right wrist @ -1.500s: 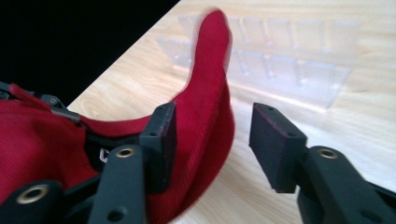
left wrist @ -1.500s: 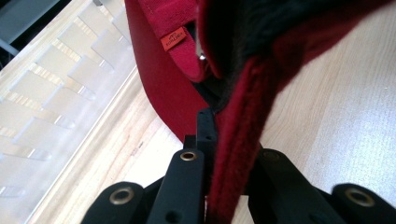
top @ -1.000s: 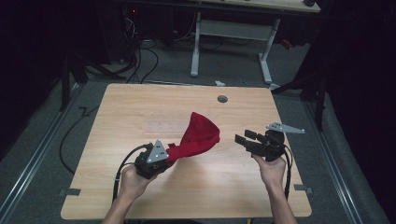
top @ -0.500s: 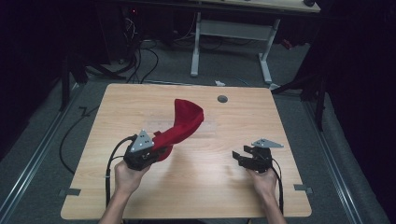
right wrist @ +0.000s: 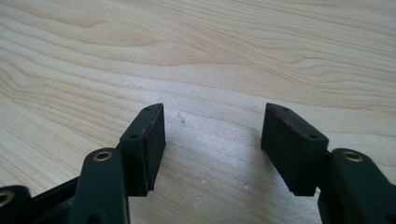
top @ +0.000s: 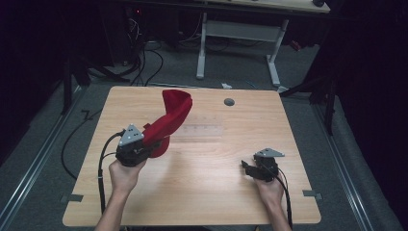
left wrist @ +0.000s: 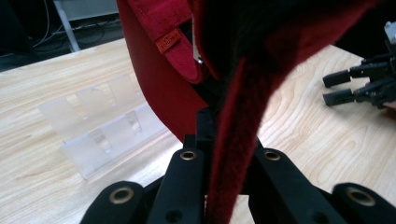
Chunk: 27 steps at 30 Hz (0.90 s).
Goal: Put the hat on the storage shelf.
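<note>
— Left gripper [top: 144, 144] first: what did the high view show?

— At centre left of the frame its jaws were clamped on a red cap [top: 168, 118], which rose off the table [top: 202, 192] toward the upper middle. A clear plastic rack [top: 202, 131] lay on the wood just right of the cap, with nothing visible in its slots. At lower right, the right gripper [top: 246, 167] hovered low with its jaws apart, holding nothing.

— And the left gripper view?

— The left gripper's jaws pinched a fold of the cap [left wrist: 233, 140] at bottom centre; the rack [left wrist: 102, 130], its compartments unfilled, sat at left, and the right gripper [left wrist: 334, 88] showed at the right edge.

— The right gripper view?

— Both pads [right wrist: 152, 140] stood wide apart over bare table [right wrist: 210, 56], nothing between them.
</note>
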Available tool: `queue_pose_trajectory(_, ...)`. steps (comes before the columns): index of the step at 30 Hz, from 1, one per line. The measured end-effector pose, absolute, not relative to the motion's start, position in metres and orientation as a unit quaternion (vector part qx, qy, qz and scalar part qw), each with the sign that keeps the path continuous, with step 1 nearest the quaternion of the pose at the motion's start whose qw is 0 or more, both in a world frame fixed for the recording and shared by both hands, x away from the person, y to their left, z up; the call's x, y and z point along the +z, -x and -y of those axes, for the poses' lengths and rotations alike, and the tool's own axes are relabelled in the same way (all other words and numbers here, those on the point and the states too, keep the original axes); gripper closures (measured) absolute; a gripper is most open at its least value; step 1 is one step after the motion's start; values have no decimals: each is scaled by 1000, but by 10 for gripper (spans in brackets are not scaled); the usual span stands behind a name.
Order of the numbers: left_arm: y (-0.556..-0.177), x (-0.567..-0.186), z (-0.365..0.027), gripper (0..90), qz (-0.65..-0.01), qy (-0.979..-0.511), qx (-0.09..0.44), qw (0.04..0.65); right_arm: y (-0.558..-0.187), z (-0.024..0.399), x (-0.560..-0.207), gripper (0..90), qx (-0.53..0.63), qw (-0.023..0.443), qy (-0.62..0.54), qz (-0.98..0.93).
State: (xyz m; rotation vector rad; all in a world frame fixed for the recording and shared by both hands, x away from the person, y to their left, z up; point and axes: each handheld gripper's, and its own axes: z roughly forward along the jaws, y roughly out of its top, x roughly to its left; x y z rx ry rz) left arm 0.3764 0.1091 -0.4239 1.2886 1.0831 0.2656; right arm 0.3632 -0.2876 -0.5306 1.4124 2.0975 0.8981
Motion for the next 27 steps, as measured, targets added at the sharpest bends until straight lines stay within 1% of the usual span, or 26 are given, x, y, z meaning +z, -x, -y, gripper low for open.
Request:
queue_pose_trajectory(5,-384,-417,-116,855,-488,-553,117,666,-363,286,-531,389,323,230,-514,-761)
queue_pose_trajectory(11,-395,-400,-129,856,-492,-520,147,682,-363,285,-531,386,322,232,-517,-759)
queue_pose_trajectory(14,-404,-395,-135,856,-495,-513,158,683,-364,285,-531,383,322,232,-516,-759)
queue_pose_trajectory(18,-413,-396,-138,855,-502,-507,156,683,-363,285,-531,382,322,231,-516,-759)
queue_pose_trajectory(24,-431,-402,-138,855,-506,-508,170,675,-363,285,-531,380,322,231,-516,-760)
queue_pose_trajectory(27,-439,-405,-138,855,-510,-500,172,678,-363,285,-531,378,322,231,-516,-760)
